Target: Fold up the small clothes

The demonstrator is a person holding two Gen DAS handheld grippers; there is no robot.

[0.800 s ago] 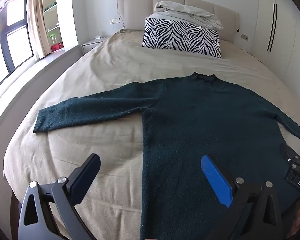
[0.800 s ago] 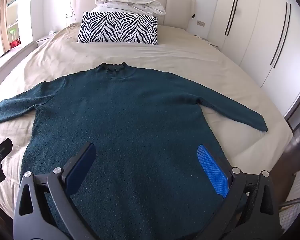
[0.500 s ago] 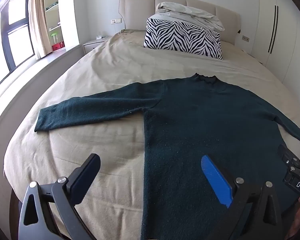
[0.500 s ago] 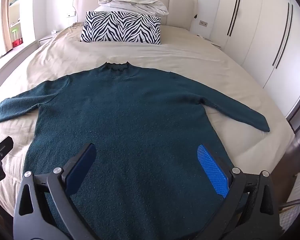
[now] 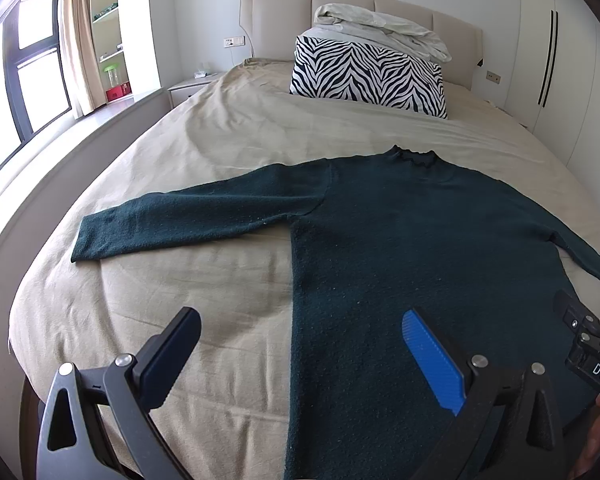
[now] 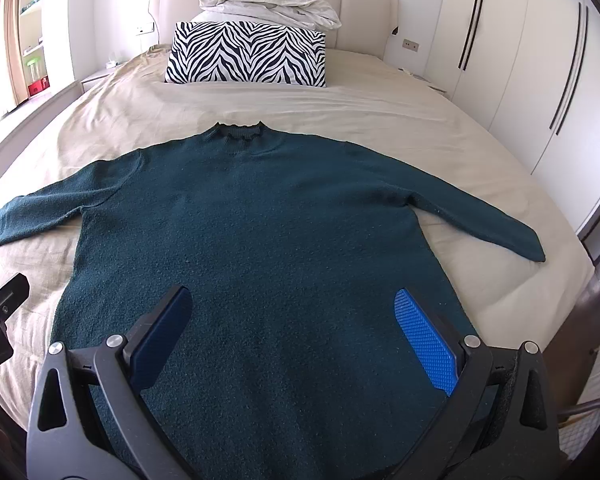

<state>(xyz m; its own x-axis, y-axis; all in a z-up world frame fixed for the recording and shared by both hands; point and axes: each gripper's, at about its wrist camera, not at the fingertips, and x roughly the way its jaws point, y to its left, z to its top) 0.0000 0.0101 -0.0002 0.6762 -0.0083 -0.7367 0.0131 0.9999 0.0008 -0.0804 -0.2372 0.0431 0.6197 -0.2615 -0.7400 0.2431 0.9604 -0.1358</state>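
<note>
A wide bed (image 6: 380, 112) under a beige cover fills the room, its padded headboard (image 6: 372, 12) backing a rumpled white duvet (image 6: 268, 4) and a zebra-print pillow (image 6: 248, 58). A dark green sweater (image 6: 252, 248) lies flat on the cover's near half, sleeves spread, collar toward the pillow. Above its hem hover the left gripper (image 5: 300, 340) and the right gripper (image 6: 292, 316), jaws wide, holding nothing.

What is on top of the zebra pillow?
A rumpled pale duvet lies piled on the zebra pillow, against the headboard. Whatever is behind the pillow, under the pile, is hidden.
</note>
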